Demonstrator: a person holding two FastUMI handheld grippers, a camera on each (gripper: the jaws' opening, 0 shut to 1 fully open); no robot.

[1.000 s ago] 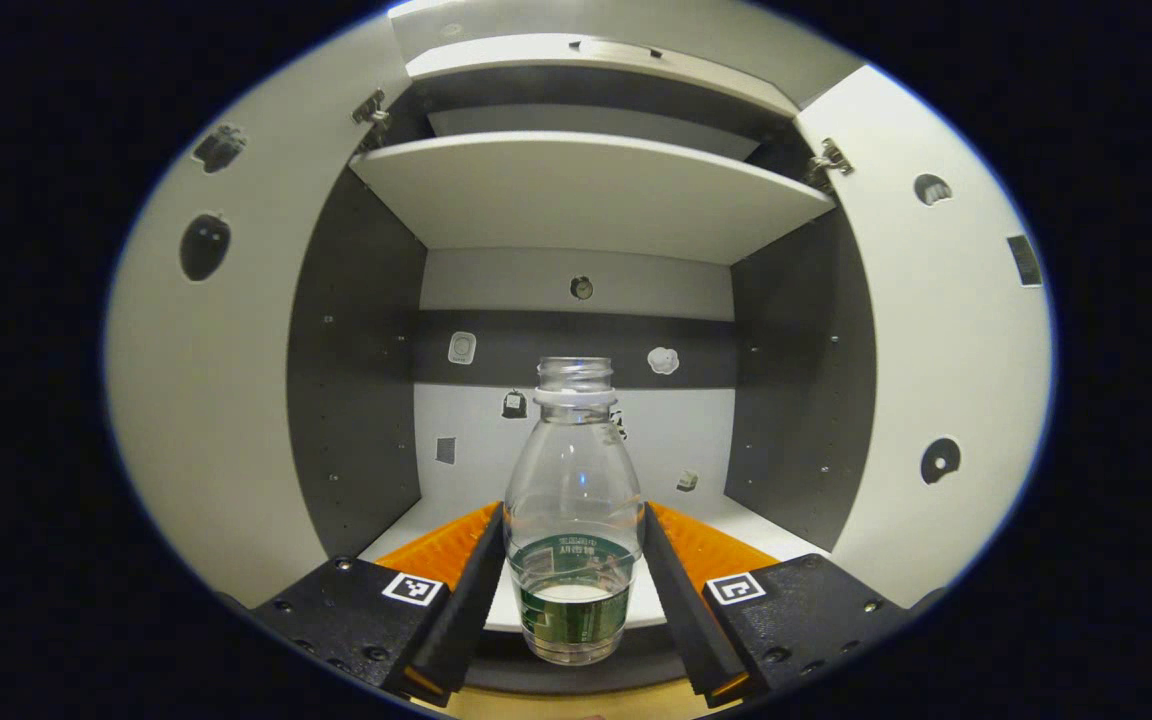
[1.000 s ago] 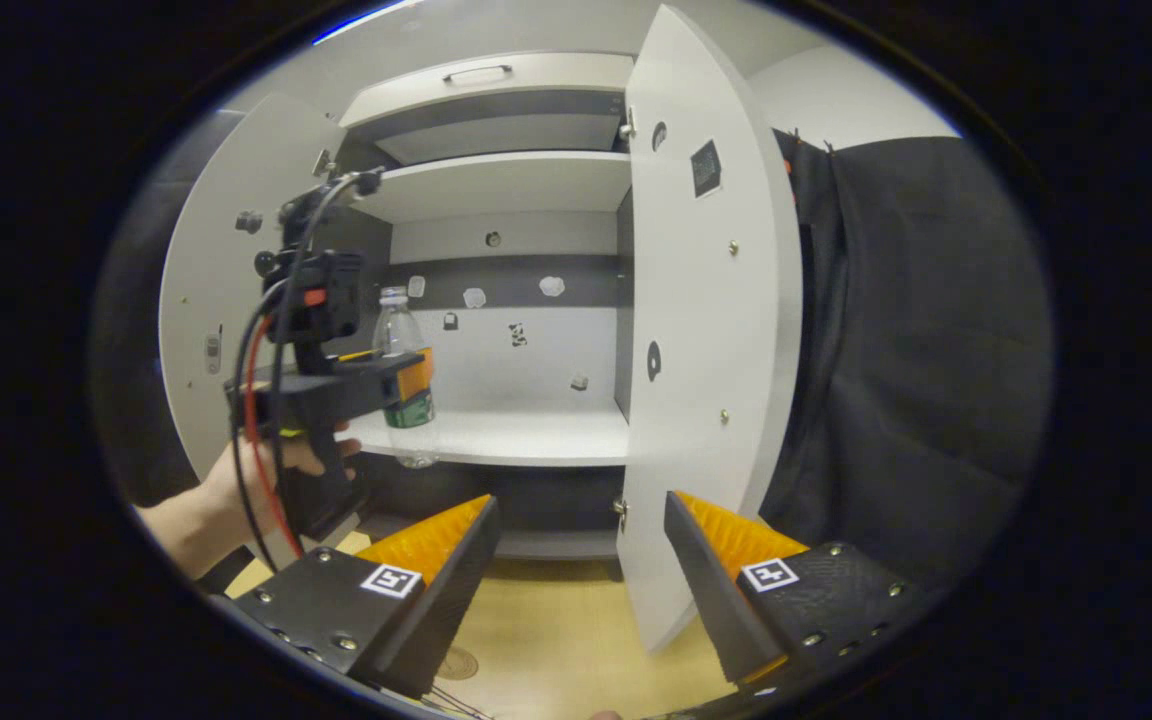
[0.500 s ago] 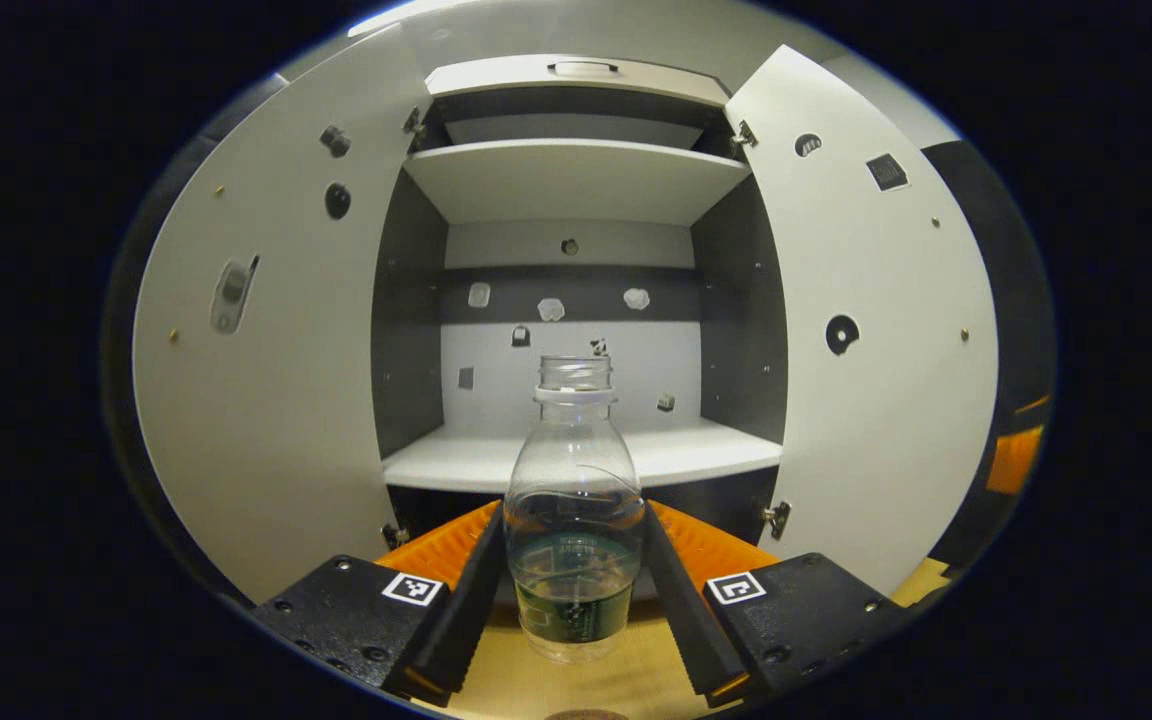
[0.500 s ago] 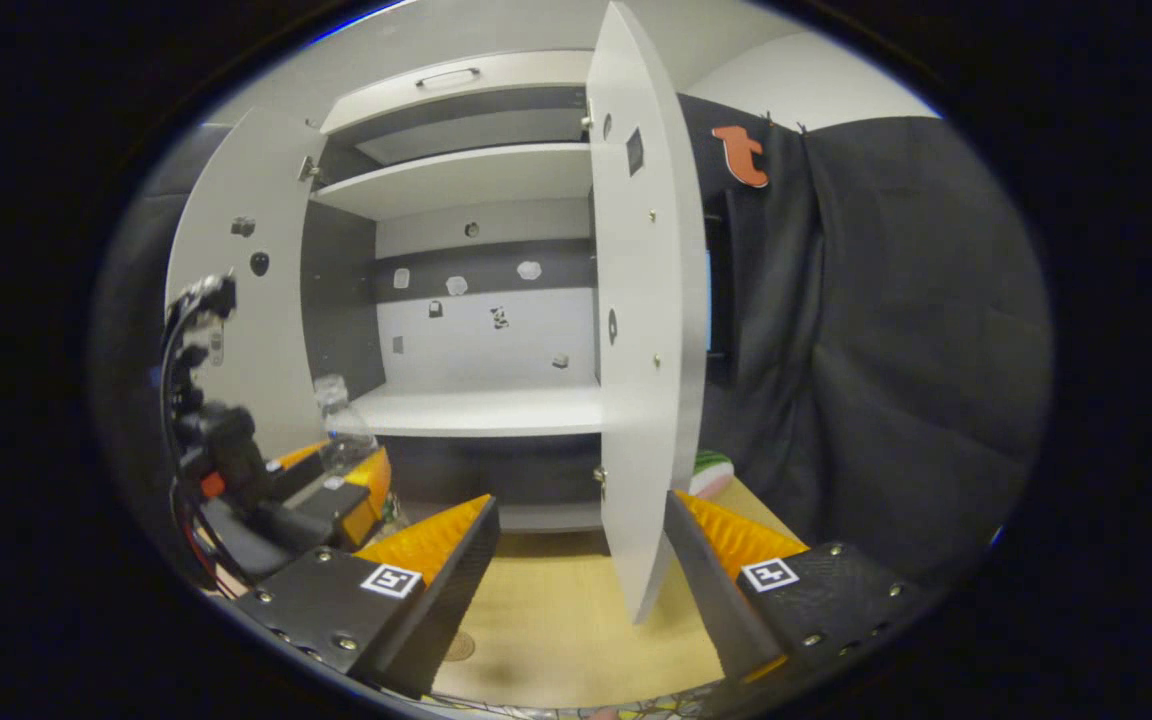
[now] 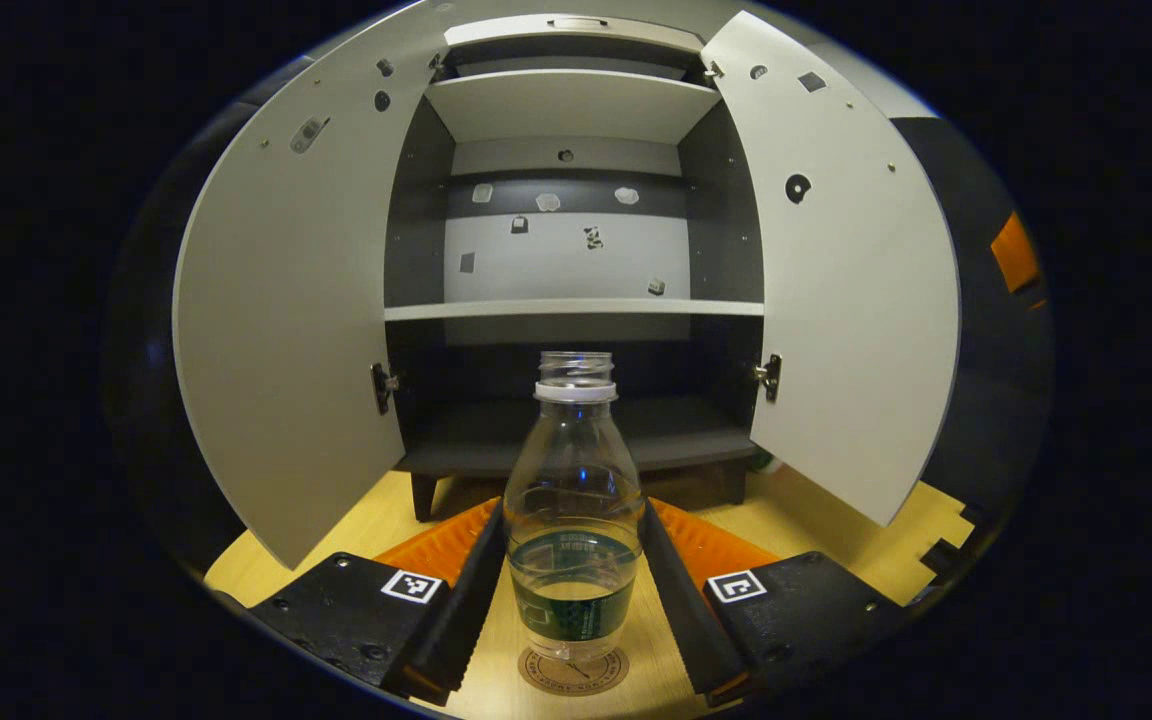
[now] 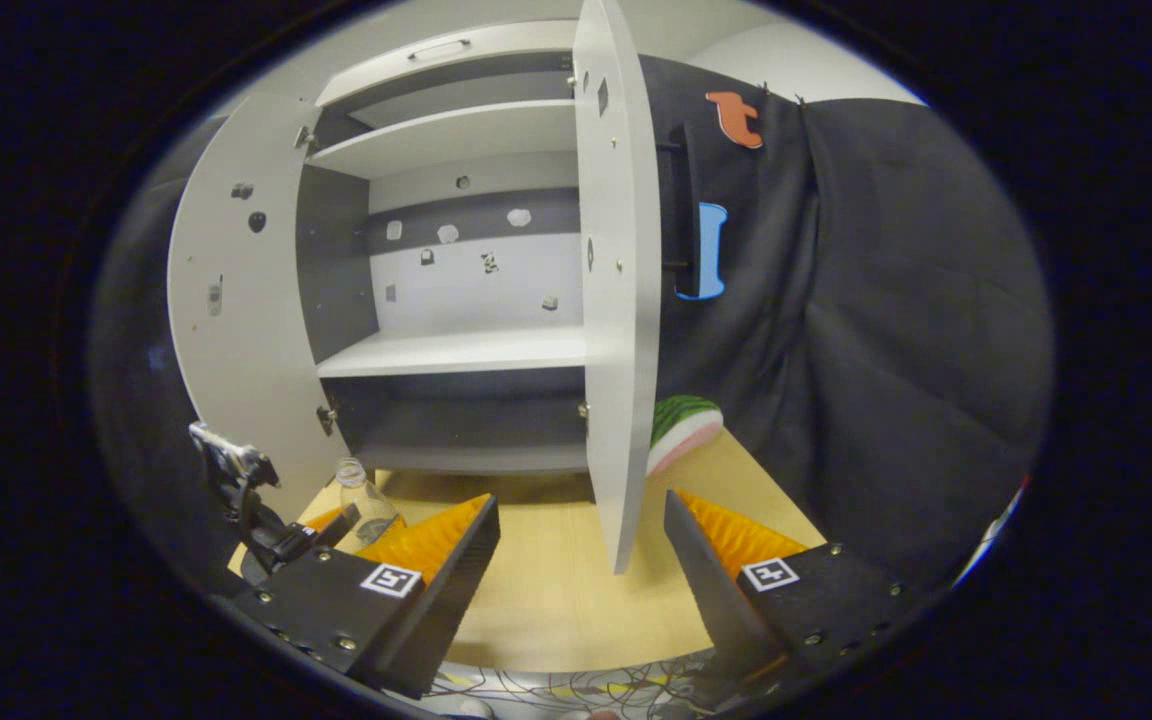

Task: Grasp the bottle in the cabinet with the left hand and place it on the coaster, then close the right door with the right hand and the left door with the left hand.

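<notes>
Left door (image 5: 276, 330): it stood swung wide open on the cabinet (image 5: 573, 250), as a second earlier.
Left gripper (image 5: 573, 590): I had it clenched on the bottle, both fingers pressing the lower body at the label band.
Bottle (image 5: 573, 510): clear, uncapped plastic with only a little liquid, so I judged it light, thin-walled and easy to dent or tip; the low grip seemed right. A second earlier it hung at the shelf's edge; now it sat over the coaster (image 5: 573, 672) on the worktop (image 5: 826, 560), though I could not tell whether it touched.
Right door (image 6: 616, 300): open, edge-on to me, its free edge nearer than a second before.
Right gripper (image 6: 581, 560): jaws spread, holding nothing, just short of that door.
</notes>
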